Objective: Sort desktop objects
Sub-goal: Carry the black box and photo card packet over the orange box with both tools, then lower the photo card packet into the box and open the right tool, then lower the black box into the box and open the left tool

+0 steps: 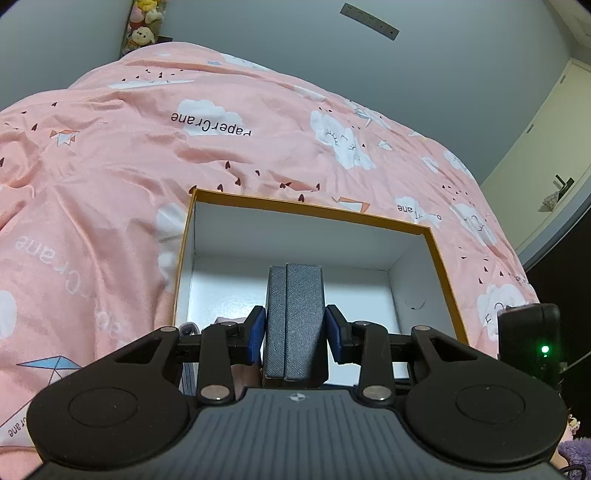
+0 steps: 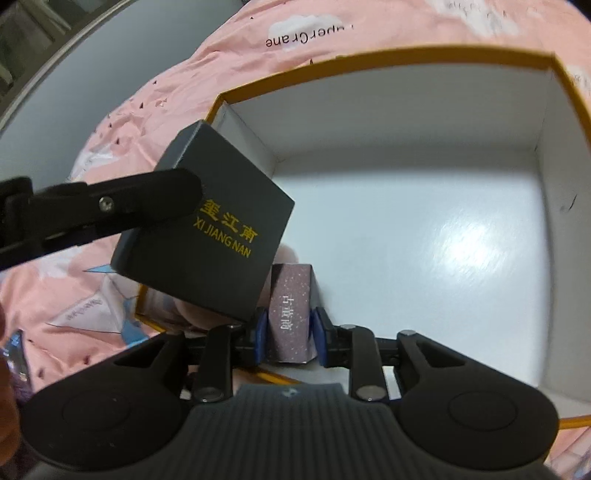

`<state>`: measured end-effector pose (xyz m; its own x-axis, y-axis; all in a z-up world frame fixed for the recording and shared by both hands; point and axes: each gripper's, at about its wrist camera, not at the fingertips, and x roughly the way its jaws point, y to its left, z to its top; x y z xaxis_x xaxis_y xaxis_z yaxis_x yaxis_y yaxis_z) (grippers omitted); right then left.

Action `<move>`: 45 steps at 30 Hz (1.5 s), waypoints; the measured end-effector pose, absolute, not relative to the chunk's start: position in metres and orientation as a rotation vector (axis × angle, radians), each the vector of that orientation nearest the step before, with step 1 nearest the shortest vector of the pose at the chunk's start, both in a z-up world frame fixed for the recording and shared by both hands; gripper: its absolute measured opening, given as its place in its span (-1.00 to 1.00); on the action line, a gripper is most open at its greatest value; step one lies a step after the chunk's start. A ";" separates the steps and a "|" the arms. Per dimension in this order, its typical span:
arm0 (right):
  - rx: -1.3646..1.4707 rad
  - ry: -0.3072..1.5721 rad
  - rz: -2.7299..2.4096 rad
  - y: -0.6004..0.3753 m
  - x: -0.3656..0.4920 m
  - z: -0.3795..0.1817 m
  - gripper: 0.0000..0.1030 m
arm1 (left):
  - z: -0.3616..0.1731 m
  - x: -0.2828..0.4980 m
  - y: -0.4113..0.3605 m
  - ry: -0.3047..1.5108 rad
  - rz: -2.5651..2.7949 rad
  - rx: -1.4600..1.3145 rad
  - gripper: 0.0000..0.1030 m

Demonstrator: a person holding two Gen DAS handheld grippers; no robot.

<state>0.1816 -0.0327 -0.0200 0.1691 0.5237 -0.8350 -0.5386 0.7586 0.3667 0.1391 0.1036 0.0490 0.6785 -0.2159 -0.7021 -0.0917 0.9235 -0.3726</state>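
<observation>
Through my left camera, my left tongs clamp the grey box over the orange-rimmed carton, ready to drop; through my right camera, my right tongs flank the pink packet above the carton floor, grip uncertain.

I see a pink bedspread printed with white clouds, paper cranes and the words "Paper Crane". Behind it I see a grey wall carrying a pale strip, stuffed toys stacked at upper left, and a cream door at right.
</observation>
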 end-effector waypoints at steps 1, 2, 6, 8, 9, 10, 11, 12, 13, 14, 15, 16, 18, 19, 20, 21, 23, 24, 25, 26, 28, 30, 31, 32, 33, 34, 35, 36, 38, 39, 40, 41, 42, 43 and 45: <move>-0.023 1.176 0.767 -0.033 0.180 -0.020 -0.40 | 0.049 0.140 0.104 0.827 -0.070 -0.400 -0.23; -0.032 1.169 0.777 -0.032 0.179 -0.019 -0.39 | 0.049 0.140 0.105 0.825 -0.068 -0.401 -0.24; -0.034 1.139 0.831 -0.035 0.175 -0.013 -0.38 | 0.053 0.141 0.108 0.814 -0.058 -0.399 -0.25; -0.055 1.103 0.863 -0.038 0.170 -0.005 -0.36 | 0.057 0.142 0.109 0.804 -0.050 -0.392 -0.26; -0.070 1.086 0.874 -0.038 0.168 -0.001 -0.35 | 0.059 0.142 0.109 0.800 -0.049 -0.389 -0.26; -0.085 1.073 0.882 -0.038 0.166 0.001 -0.32 | 0.061 0.143 0.108 0.797 -0.050 -0.387 -0.26; -0.100 1.064 0.888 -0.038 0.165 0.003 -0.27 | 0.062 0.144 0.107 0.795 -0.053 -0.386 -0.26; -0.112 1.056 0.895 -0.038 0.164 0.004 -0.25 | 0.063 0.145 0.107 0.793 -0.059 -0.387 -0.26; -0.121 1.052 0.906 -0.039 0.164 0.004 -0.24 | 0.064 0.146 0.106 0.793 -0.064 -0.390 -0.26; -0.127 1.055 0.916 -0.039 0.164 0.003 -0.24 | 0.065 0.147 0.106 0.793 -0.069 -0.394 -0.26; -0.126 1.054 0.922 -0.041 0.164 0.002 -0.24 | 0.065 0.147 0.105 0.793 -0.071 -0.395 -0.26; -0.123 1.051 0.924 -0.041 0.164 0.002 -0.23 | 0.066 0.148 0.105 0.791 -0.069 -0.396 -0.26; -0.109 1.047 0.931 -0.042 0.167 0.001 -0.23 | 0.069 0.149 0.105 0.784 -0.064 -0.392 -0.26; -0.105 1.047 0.929 -0.041 0.169 0.002 -0.23 | 0.071 0.150 0.105 0.782 -0.067 -0.391 -0.26; -0.105 1.041 0.929 -0.042 0.170 0.004 -0.22 | 0.073 0.150 0.104 0.781 -0.076 -0.391 -0.26; -0.109 1.029 0.930 -0.041 0.172 0.006 -0.21 | 0.075 0.151 0.104 0.782 -0.088 -0.392 -0.26; -0.137 0.995 0.919 -0.048 0.171 0.014 -0.19 | 0.077 0.156 0.101 0.794 -0.125 -0.393 -0.26; -0.161 0.972 0.908 -0.053 0.170 0.018 -0.19 | 0.077 0.158 0.100 0.802 -0.141 -0.396 -0.26; -0.182 0.951 0.890 -0.057 0.170 0.021 -0.19 | 0.077 0.161 0.098 0.811 -0.156 -0.398 -0.26; -0.203 0.931 0.864 -0.061 0.171 0.023 -0.19 | 0.076 0.164 0.095 0.821 -0.170 -0.398 -0.26; -0.261 0.898 0.799 -0.068 0.174 0.025 -0.19 | 0.072 0.169 0.088 0.851 -0.191 -0.393 -0.26; -0.303 0.881 0.747 -0.076 0.180 0.024 -0.19 | 0.063 0.175 0.081 0.896 -0.208 -0.395 -0.26; -0.316 0.881 0.734 -0.079 0.183 0.023 -0.19 | 0.059 0.177 0.077 0.912 -0.214 -0.395 -0.26; -0.323 0.885 0.731 -0.081 0.186 0.022 -0.20 | 0.054 0.179 0.074 0.931 -0.213 -0.393 -0.26; -0.331 0.888 0.734 -0.082 0.188 0.021 -0.20 | 0.050 0.181 0.072 0.946 -0.208 -0.391 -0.26; -0.346 0.890 0.743 -0.082 0.191 0.019 -0.20 | 0.045 0.182 0.070 0.960 -0.200 -0.389 -0.26; -0.362 0.892 0.748 -0.084 0.191 0.017 -0.21 | 0.041 0.183 0.068 0.975 -0.190 -0.387 -0.26; -0.382 0.897 0.754 -0.086 0.194 0.014 -0.21 | 0.036 0.185 0.066 0.995 -0.179 -0.385 -0.26; -0.427 0.908 0.774 -0.080 0.197 0.008 -0.36 | 0.028 0.186 0.063 1.020 -0.163 -0.386 -0.26; -0.439 0.919 0.776 -0.076 0.201 0.005 -0.39 | 0.025 0.186 0.062 1.029 -0.155 -0.384 -0.26; -0.449 0.937 0.778 -0.075 0.204 0.002 -0.39 | 0.022 0.187 0.062 1.036 -0.148 -0.382 -0.26; -0.452 0.953 0.784 -0.075 0.207 0.001 -0.40 | 0.019 0.187 0.061 1.042 -0.142 -0.380 -0.26; -0.446 0.973 0.790 -0.075 0.211 -0.001 -0.41 | 0.017 0.187 0.060 1.049 -0.141 -0.378 -0.26; -0.431 0.996 0.794 -0.075 0.215 -0.004 -0.41 | 0.014 0.187 0.059 1.061 -0.142 -0.378 -0.26; -0.396 1.031 0.810 -0.076 0.219 -0.006 -0.41 | 0.009 0.188 0.058 1.090 -0.145 -0.377 -0.26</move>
